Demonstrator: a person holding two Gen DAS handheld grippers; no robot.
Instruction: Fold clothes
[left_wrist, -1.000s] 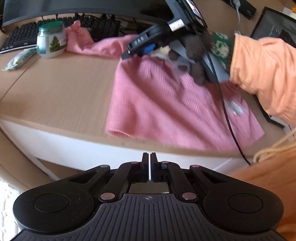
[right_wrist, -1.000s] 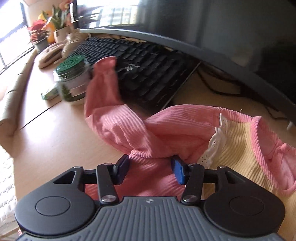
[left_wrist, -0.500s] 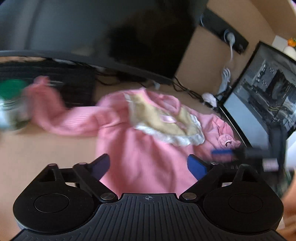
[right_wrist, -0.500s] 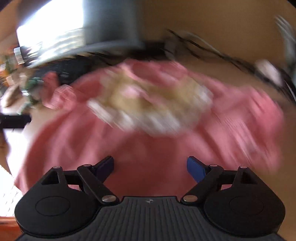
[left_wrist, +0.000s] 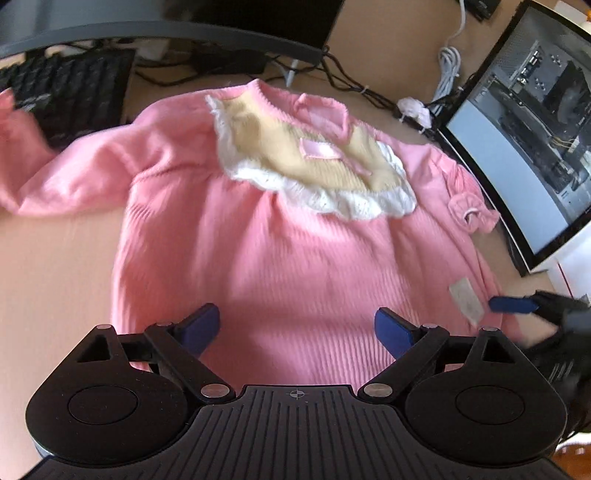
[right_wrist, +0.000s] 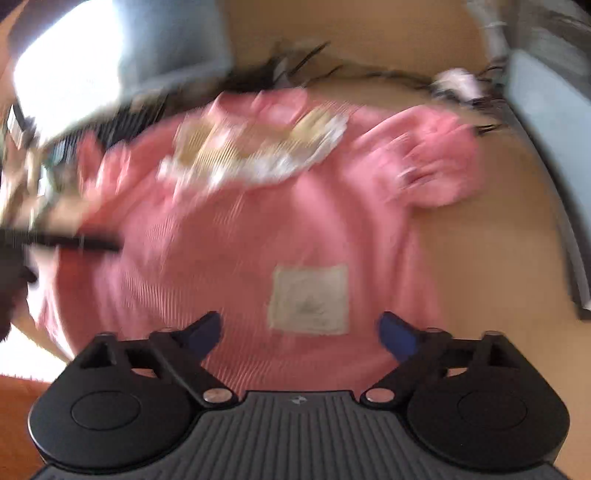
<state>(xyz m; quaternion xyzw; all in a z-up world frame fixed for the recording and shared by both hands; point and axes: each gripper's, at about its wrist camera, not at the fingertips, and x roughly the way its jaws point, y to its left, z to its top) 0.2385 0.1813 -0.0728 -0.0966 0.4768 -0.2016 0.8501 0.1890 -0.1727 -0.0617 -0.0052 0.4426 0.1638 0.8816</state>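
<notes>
A pink ribbed sweater (left_wrist: 280, 251) with a yellow bib and white lace trim (left_wrist: 317, 173) lies front up on the wooden desk. Its left sleeve (left_wrist: 62, 173) stretches out toward the keyboard; its right sleeve (left_wrist: 465, 199) is bunched near the second monitor. My left gripper (left_wrist: 297, 328) is open and empty above the hem. My right gripper (right_wrist: 301, 332) is open and empty above the hem's right part, near a white patch (right_wrist: 308, 299). The right gripper's fingertip (left_wrist: 513, 304) shows at the right edge of the left wrist view. The right wrist view is motion-blurred.
A black keyboard (left_wrist: 70, 92) lies at the back left, partly under the sleeve. A curved monitor (left_wrist: 159, 26) stands behind the sweater and a second monitor (left_wrist: 532, 147) at the right. Cables (left_wrist: 417, 107) run along the back of the desk (left_wrist: 44, 288).
The right gripper let go of the sweater at the shoulder and swung back to the hem. The left gripper opened and moved in over the sweater's lower edge.
</notes>
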